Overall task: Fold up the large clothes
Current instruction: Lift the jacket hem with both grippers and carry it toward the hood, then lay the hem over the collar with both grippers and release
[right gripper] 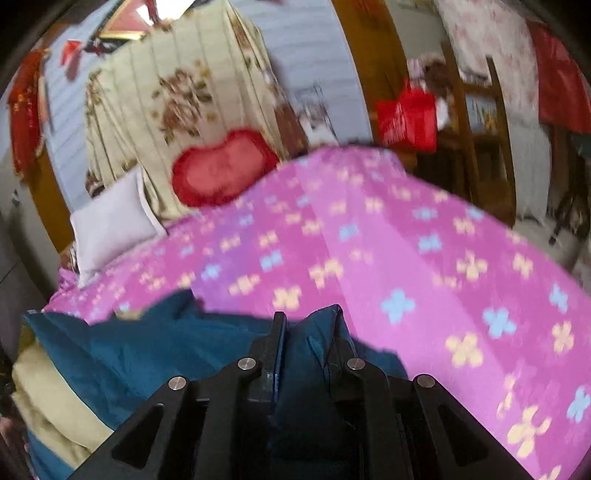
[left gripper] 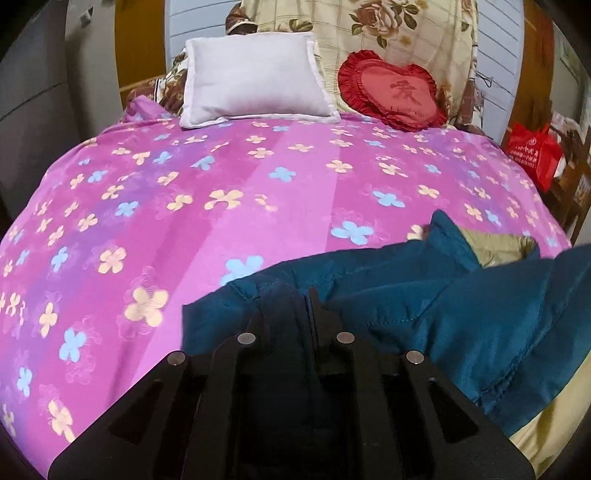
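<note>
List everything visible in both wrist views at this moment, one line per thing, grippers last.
blue garment: one, teal with tan lining, near edge of bed
bedspread: one, pink with flowers, covering bed
pillow: one, pale lilac, head of bed
heart cushion: one, red, beside pillow
floral quilt: one, cream, behind the cushions
red bag: one, beside the bed
left gripper: black, shut on blue garment
right gripper: black, shut on blue garment

Left claw (left gripper: 295, 299) apparently pinches the teal garment (left gripper: 461, 306) over the pink flowered bedspread (left gripper: 184, 206).
</note>
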The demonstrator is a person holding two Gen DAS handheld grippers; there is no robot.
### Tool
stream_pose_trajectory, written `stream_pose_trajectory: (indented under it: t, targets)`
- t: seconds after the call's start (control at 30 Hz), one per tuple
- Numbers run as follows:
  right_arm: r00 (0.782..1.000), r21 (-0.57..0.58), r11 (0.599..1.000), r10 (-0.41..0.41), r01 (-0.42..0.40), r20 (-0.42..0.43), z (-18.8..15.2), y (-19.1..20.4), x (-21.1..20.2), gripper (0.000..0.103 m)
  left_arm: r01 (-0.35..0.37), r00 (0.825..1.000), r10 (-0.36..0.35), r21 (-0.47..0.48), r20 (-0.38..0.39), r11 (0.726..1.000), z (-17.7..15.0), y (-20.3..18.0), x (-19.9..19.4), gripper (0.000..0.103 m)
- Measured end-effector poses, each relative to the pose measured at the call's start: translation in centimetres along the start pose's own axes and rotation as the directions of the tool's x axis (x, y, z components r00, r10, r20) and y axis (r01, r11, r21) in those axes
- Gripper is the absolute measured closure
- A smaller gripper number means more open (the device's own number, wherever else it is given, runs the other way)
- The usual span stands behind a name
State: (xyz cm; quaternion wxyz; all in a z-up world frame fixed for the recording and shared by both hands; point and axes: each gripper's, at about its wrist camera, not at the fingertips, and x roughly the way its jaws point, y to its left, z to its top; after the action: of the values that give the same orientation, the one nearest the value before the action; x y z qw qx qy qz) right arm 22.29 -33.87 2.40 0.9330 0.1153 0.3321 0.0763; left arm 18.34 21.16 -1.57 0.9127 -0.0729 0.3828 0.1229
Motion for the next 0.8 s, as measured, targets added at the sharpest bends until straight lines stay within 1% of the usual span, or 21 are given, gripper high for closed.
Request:
stream_pose_trajectory:
  t: [0.1,0.2,0.23,0.3,0.37,0.4,0.47,0.5,0.53,0.57,0.6,0.63,0.67,0.77,0.8]
  targets:
    - [0.998,0.031,0.999,0.041,-0.040,-0.042,-0.3,-0.8,0.8,0.086,0.020,1.000,-0.020,-0.032,0.005,0.999,-0.3,0.4,0.4,0.089]
    - [0.994,0.082,0.994,0.084,-0.078,-0.066,-0.6,-1.7,1.4,0.083,0.085,0.996,-0.086,-0.099,-0.002,0.991,-0.4,1.7,0.7,0.088]
    - [0.993,0.097,0.991,0.097,-0.090,-0.070,-0.7,-1.9,1.5,0.082,0.116,0.993,-0.118,-0.128,-0.005,0.985,-0.5,2.2,0.8,0.088]
    - [0.990,0.123,0.986,0.123,-0.114,-0.068,-0.6,-2.1,1.2,0.080,0.153,0.987,-0.159,-0.162,-0.024,0.975,-0.3,2.7,1.1,0.087]
    - [0.985,0.156,0.976,0.165,-0.155,-0.056,-0.5,-2.5,0.3,0.076,0.175,0.981,-0.187,-0.171,-0.054,0.970,0.1,3.0,1.0,0.086]
    - [0.980,0.181,0.966,0.196,-0.185,-0.042,-0.5,-2.9,-0.3,0.072,0.183,0.978,-0.197,-0.169,-0.068,0.968,0.4,3.1,0.9,0.084]
    - [0.969,0.230,0.945,0.246,-0.234,-0.026,-0.5,-3.6,-1.3,0.067,0.202,0.970,-0.223,-0.188,-0.099,0.961,1.1,3.5,0.0,0.078]
    - [0.964,0.254,0.934,0.267,-0.253,-0.020,-0.6,-3.9,-1.9,0.065,0.220,0.965,-0.244,-0.207,-0.098,0.953,1.4,4.0,-0.9,0.069]
    - [0.960,0.268,0.926,0.278,-0.265,-0.014,-0.7,-4.3,-2.6,0.063,0.243,0.962,-0.265,-0.228,-0.070,0.943,1.8,4.7,-2.3,0.053]
    - [0.960,0.273,0.924,0.280,-0.267,-0.011,-0.7,-4.4,-3.2,0.062,0.246,0.964,-0.263,-0.234,-0.044,0.941,1.9,5.1,-3.4,0.044]
    - [0.960,0.269,0.925,0.278,-0.266,-0.007,-0.7,-4.5,-3.9,0.060,0.238,0.970,-0.245,-0.238,-0.001,0.942,1.9,5.7,-5.0,0.032]
    - [0.961,0.258,0.929,0.277,-0.267,-0.004,-0.9,-4.6,-4.7,0.058,0.237,0.971,-0.233,-0.238,0.046,0.942,1.7,6.4,-6.6,0.027]
    - [0.961,0.244,0.932,0.277,-0.268,-0.003,-0.9,-4.6,-5.3,0.058,0.241,0.970,-0.232,-0.238,0.068,0.941,1.4,6.8,-7.7,0.026]
    - [0.966,0.160,0.954,0.257,-0.255,0.011,-1.2,-4.2,-7.7,0.057,0.230,0.973,-0.218,-0.228,0.078,0.946,-0.4,7.7,-10.1,0.026]
    - [0.969,0.125,0.961,0.245,-0.246,0.020,-1.4,-4.1,-8.6,0.057,0.217,0.976,-0.208,-0.212,0.066,0.953,-1.4,7.7,-10.7,0.026]
